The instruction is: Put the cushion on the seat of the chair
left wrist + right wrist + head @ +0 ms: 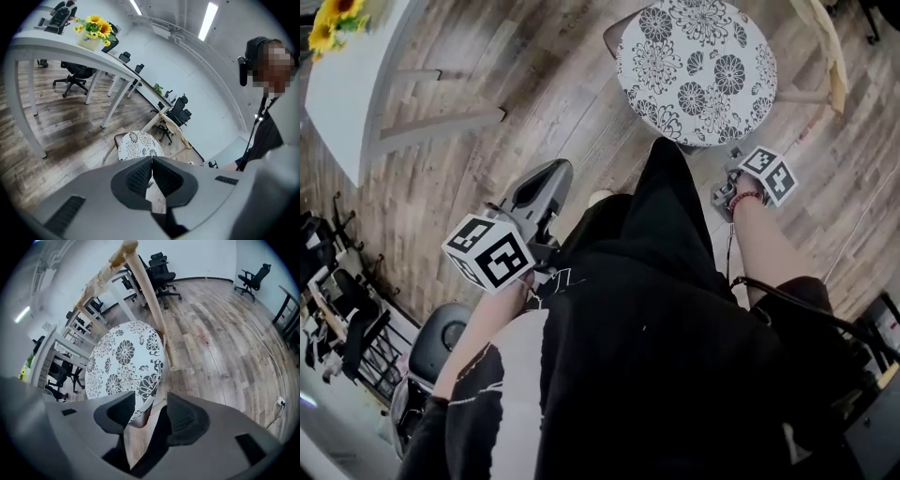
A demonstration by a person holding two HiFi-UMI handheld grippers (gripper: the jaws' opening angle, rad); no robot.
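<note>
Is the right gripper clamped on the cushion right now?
No, the right gripper has its fingers wide apart, pressing nothing; the floral cushion lies beyond them.

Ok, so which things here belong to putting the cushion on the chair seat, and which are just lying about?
Part of the job:
floral cushion, lying on the seat
wooden chair
right gripper, open and empty
left gripper, shut and empty

Just lying about:
white table
sunflowers
black office chairs
</note>
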